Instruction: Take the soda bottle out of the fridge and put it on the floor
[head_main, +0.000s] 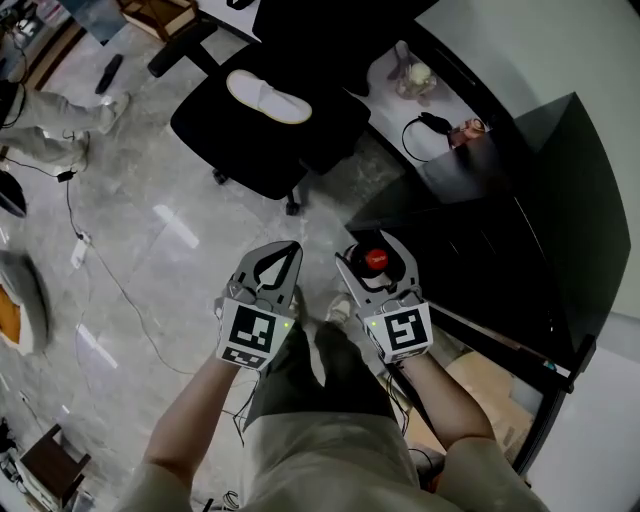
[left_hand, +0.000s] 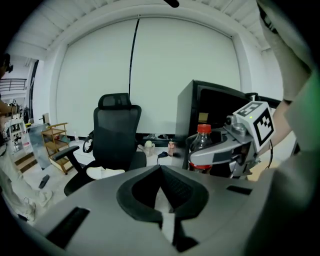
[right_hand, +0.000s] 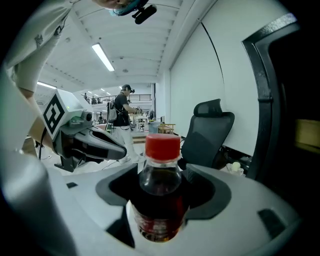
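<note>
Right tool (head_main: 378, 248) was clamped on the soda bottle (head_main: 376, 259). In the right gripper view both jaws pressed the dark bottle (right_hand: 161, 195) just under its neck, with the red cap upright above them. The bottle was outside the fridge (head_main: 560, 200), held up over the floor (head_main: 160, 250) in front of the person's legs. The fridge body stood at 3 o'clock from it.

Left tool (head_main: 290, 250) was pressed together with nothing between the jaws. The left gripper view showed the tips (left_hand: 161, 170) meeting and the pad loop bare. It sat just beside the right tool at 9 o'clock, level with it and not touching. From the left gripper view, the right tool (left_hand: 235, 145) and the bottle (left_hand: 201, 142) showed at 2 o'clock.

A black office chair (head_main: 262, 120) stood at 12 o'clock from the tools, with a white slipper (head_main: 267, 96) lying on its seat. A person (right_hand: 121, 107) stood far back at 11 o'clock in the right gripper view.
</note>
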